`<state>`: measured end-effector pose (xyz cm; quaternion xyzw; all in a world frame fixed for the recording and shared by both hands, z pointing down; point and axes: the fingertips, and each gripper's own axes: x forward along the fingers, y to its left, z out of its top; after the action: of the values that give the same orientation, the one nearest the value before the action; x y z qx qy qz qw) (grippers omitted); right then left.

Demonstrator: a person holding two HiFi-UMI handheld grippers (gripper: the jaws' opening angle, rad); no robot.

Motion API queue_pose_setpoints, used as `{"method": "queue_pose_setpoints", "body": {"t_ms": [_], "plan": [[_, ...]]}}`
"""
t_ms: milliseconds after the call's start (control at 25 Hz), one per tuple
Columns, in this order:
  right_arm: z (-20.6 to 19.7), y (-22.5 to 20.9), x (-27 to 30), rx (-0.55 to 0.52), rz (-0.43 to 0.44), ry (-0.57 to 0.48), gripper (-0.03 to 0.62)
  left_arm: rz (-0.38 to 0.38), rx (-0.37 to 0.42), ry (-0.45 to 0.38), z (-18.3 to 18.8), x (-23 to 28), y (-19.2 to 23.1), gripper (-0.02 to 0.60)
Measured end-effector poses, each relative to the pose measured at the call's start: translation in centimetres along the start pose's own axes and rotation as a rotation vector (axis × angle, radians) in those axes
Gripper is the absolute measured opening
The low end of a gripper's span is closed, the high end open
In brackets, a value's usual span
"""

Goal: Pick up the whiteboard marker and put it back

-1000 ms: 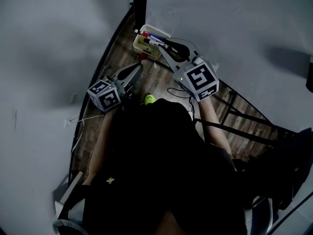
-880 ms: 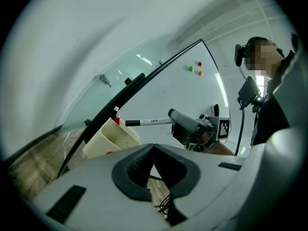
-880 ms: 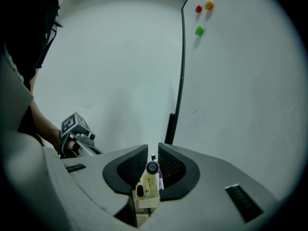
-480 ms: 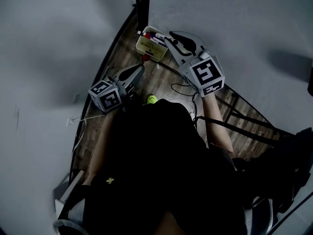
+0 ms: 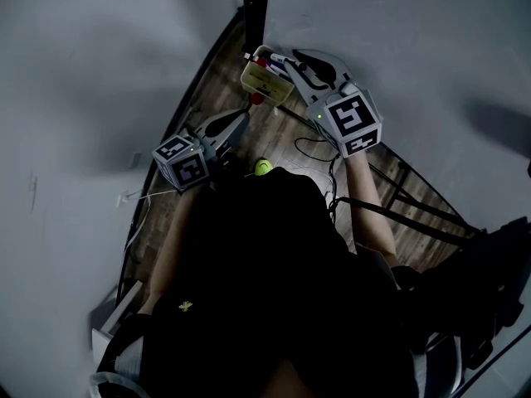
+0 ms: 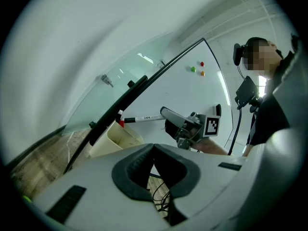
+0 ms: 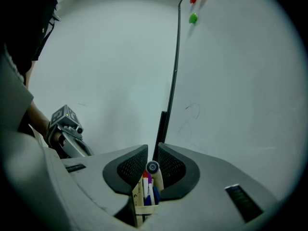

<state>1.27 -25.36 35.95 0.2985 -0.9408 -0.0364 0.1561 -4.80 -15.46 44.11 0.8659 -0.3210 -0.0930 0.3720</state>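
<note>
My right gripper [image 5: 292, 63] is shut on a white whiteboard marker [image 5: 279, 59] and holds it level just over a cream marker tray [image 5: 254, 83] at the foot of the whiteboard. In the right gripper view the marker's round end [image 7: 152, 167] sits between the pads, and the tray [image 7: 137, 198] below holds red, purple and blue markers. The left gripper view shows the held marker [image 6: 142, 119] sticking out of the right gripper [image 6: 164, 113] above the tray [image 6: 115, 141]. My left gripper [image 5: 239, 124] hangs lower left, shut on nothing, its pads [image 6: 139, 165] meeting at the tip.
The whiteboard [image 7: 231, 81] carries coloured magnets [image 7: 193, 18] and a black frame post [image 7: 173, 71]. A green ball [image 5: 264, 167] and loose cables [image 5: 311, 149] lie on the wooden floor [image 5: 207, 98]. A person with a camera stands at the right of the left gripper view.
My right gripper has carried the marker a little further over the tray toward the whiteboard. The left gripper has stayed where it was.
</note>
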Motion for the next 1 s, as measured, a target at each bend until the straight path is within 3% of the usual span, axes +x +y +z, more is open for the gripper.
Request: {"method": "queue_pose_setpoints", "body": {"t_ms": [1000], "plan": [[-4.4, -0.1, 2.4, 0.049, -0.018, 0.048, 0.071, 0.000, -0.021, 0.028, -0.3, -1.2, -0.4, 0.006]]}}
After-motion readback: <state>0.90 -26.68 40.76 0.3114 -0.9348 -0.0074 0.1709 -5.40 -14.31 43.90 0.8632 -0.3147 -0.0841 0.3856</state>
